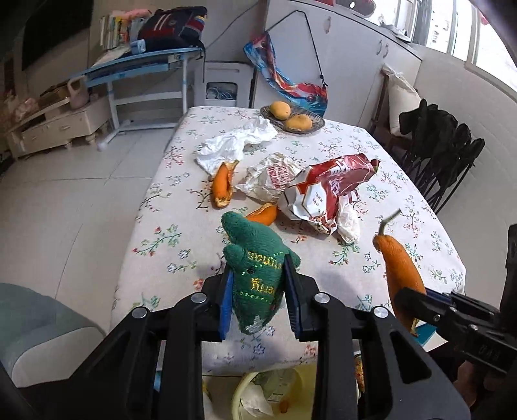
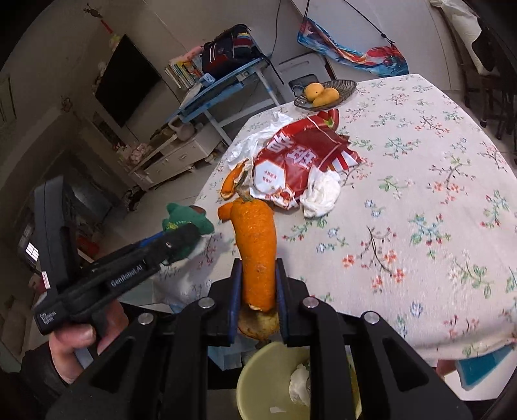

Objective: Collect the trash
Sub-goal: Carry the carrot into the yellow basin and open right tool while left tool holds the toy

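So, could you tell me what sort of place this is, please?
Most likely a home living-dining room: a dining table under a floral cloth, a fruit basket, a dark TV on the wall, and a cluttered blue desk.

A wicker plate (image 1: 315,120) holding two mangoes (image 1: 280,110) sits at the far end of the floral tablecloth (image 1: 420,206); a school bag (image 1: 174,27) rests on the blue desk (image 1: 135,66).
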Motion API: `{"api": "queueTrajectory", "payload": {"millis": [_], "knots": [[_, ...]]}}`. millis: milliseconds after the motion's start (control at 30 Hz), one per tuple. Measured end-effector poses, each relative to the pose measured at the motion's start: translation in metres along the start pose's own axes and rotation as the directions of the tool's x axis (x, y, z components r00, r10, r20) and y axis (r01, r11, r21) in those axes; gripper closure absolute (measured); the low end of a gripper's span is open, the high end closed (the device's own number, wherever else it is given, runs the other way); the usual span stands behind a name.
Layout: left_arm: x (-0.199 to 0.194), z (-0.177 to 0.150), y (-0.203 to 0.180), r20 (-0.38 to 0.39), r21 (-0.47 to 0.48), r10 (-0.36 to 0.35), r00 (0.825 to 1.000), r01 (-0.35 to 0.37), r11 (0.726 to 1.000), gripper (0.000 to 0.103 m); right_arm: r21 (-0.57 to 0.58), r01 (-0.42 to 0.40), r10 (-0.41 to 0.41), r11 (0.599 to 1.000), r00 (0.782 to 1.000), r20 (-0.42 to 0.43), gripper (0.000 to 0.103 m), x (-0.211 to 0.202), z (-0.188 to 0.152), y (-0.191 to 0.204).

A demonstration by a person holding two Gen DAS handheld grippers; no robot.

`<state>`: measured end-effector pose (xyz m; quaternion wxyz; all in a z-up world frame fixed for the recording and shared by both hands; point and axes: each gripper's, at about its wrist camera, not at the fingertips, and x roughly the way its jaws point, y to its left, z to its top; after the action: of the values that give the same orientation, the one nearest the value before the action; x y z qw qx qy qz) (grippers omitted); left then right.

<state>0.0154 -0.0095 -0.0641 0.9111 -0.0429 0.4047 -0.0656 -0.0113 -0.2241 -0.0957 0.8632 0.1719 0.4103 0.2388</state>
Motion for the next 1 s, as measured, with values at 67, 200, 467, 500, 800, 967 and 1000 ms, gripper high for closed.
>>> {"api": "queueTrajectory", "payload": {"millis": [67,200,467,500,800,967,1000], "knots": [[-0.005,-0.004,0.002,0.005,-0.003,-0.001,1.000,0.001,1.000,0.076,-0.002,0.003,-0.003,1.000,1.000,-0.002,0.083,-0.001,-0.003,0.001],[-0.013,-0.013,0.001,0.010,0.003,0.004,1.000,-0.004,1.000,0.076,-0.007,0.007,-0.007,1.000,1.000,-0.014,0.083,-0.008,-0.016,0.003],[-0.030,-0.029,-0.001,0.023,0.022,0.009,1.000,-0.009,1.000,0.076,-0.040,0.006,-0.009,0.999,0.997,-0.073,0.083,-0.007,-0.042,0.016],[-0.031,-0.030,0.000,0.023,0.021,0.009,1.000,-0.009,1.000,0.076,-0.051,0.007,-0.011,0.999,0.997,-0.083,0.083,-0.006,-0.046,0.018],[-0.048,-0.046,0.000,0.033,0.026,0.012,0.999,-0.013,1.000,0.076,-0.093,0.011,-0.024,0.996,0.990,-0.142,0.083,-0.003,-0.071,0.032],[-0.059,-0.053,-0.002,0.048,0.042,0.020,0.999,-0.022,0.999,0.076,-0.105,0.032,-0.050,0.994,0.982,-0.180,0.083,0.000,-0.083,0.033],[-0.061,-0.054,-0.002,0.049,0.043,0.020,0.999,-0.022,0.999,0.076,-0.106,0.039,-0.059,0.994,0.980,-0.192,0.083,0.002,-0.086,0.033]]}}
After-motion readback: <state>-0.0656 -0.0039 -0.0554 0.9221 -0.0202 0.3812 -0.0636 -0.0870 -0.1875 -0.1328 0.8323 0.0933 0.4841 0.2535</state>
